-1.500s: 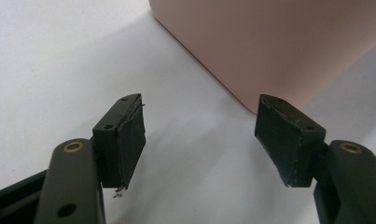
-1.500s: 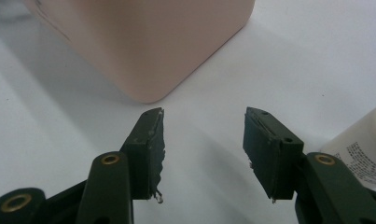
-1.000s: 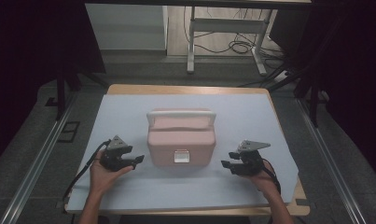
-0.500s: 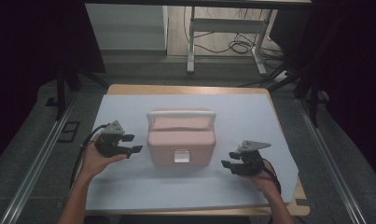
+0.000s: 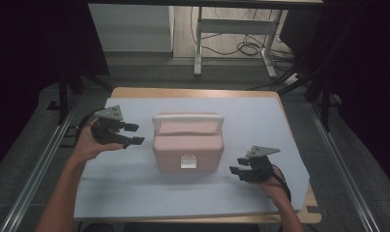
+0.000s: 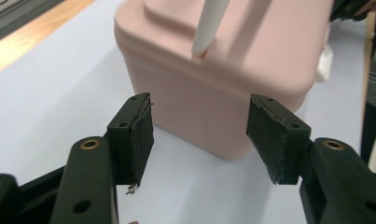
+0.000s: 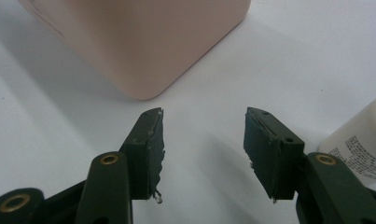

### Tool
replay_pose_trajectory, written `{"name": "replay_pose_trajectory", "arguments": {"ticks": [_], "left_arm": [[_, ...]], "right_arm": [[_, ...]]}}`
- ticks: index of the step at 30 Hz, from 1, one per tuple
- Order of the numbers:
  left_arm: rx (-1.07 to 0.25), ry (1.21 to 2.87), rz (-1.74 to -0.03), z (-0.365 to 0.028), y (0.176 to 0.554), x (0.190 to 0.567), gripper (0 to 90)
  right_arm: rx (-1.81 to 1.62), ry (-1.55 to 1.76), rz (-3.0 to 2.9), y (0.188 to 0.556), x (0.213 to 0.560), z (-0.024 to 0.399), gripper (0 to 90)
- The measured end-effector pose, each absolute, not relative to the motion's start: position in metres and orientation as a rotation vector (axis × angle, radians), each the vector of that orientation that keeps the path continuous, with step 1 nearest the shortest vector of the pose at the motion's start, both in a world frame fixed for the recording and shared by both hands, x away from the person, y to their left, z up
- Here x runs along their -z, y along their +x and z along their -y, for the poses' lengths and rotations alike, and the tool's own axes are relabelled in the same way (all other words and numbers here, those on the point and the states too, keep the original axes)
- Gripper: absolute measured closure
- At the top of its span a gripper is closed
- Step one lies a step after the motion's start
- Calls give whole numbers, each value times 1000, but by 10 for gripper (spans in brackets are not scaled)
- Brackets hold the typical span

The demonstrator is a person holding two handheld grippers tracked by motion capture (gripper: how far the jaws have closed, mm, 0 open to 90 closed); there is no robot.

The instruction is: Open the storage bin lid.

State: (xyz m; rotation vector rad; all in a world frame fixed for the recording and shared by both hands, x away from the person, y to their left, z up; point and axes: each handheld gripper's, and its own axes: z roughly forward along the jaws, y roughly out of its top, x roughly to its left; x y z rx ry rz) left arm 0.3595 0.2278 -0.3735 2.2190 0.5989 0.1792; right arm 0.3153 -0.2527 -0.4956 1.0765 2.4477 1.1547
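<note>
A pink lidded box [image 5: 187, 145] with a white handle [image 5: 187, 117] and a white front latch [image 5: 187, 162] stands in the middle of the white-covered table [image 5: 134, 188]. My left gripper [image 5: 136, 134] hovers raised at the box's left side, its tips pointing at the box. Its jaws have just closed a little but still stand open, with nothing between them. In the left gripper view the box [image 6: 251, 70] lies just beyond the left gripper [image 6: 199, 135]. My right gripper [image 5: 236, 166] rests low at the box's front right corner, open and empty. Past the right gripper [image 7: 204, 144] is a corner of the box [image 7: 139, 37].
A white labelled object [image 7: 358, 144] with small print sits at the right edge of the right gripper view. The wooden table edge [image 5: 192, 92] frames the sheet. Beyond the table are metal frame legs [image 5: 198, 43], floor cables and dark curtains.
My left hand has lifted off the table and moved up and away from me along the box's left side. The right hand and the box have stayed put.
</note>
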Motion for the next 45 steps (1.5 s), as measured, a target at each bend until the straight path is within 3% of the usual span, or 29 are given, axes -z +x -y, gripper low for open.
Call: {"name": "replay_pose_trajectory", "arguments": {"ticks": [13, 25, 32, 45], "left_arm": [[-174, 2267, -518, -202, 381, 321, 415], [-144, 2341, -417, -170, 395, 300, 418], [-127, 2394, -378, -145, 402, 299, 462], [-89, 2499, -317, -114, 408, 312, 633]], "right_arm": [[-1140, 1085, -2458, 316, 499, 251, 473], [-1136, 1098, -2459, 317, 502, 253, 473], [-1129, 1100, -2464, 317, 503, 252, 472], [-1115, 1111, -2472, 317, 507, 251, 472]]}}
